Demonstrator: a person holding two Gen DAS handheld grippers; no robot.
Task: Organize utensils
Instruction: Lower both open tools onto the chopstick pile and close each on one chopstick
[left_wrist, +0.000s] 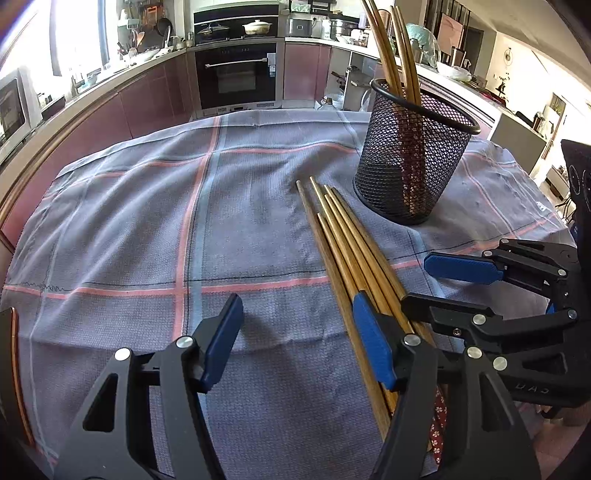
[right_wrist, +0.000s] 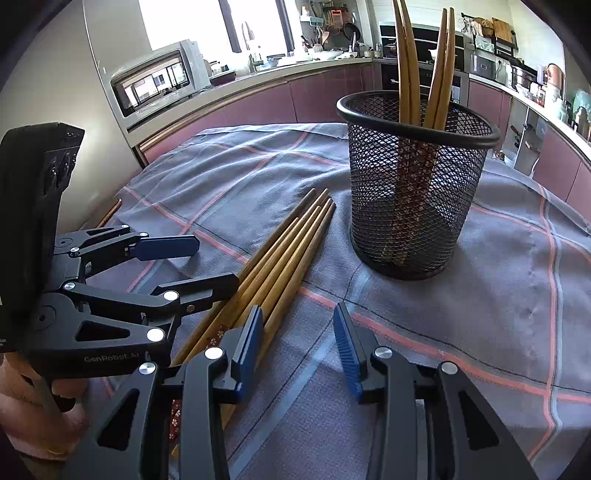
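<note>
Several wooden chopsticks (left_wrist: 343, 236) lie bundled on the checked cloth, tips toward a black mesh holder (left_wrist: 410, 155). The holder stands upright with several chopsticks inside. My left gripper (left_wrist: 299, 339) is open and empty, its right finger resting against the bundle. My right gripper (right_wrist: 299, 343) is open and empty, its left finger beside the same bundle (right_wrist: 291, 243), with the holder (right_wrist: 413, 184) ahead. Each gripper shows in the other's view, the right one (left_wrist: 439, 284) and the left one (right_wrist: 207, 262), on opposite sides of the chopstick handles.
A grey cloth with pink lines (left_wrist: 184, 221) covers the table. Kitchen counters, an oven (left_wrist: 236, 74) and a microwave (right_wrist: 155, 81) lie beyond the table's far edge.
</note>
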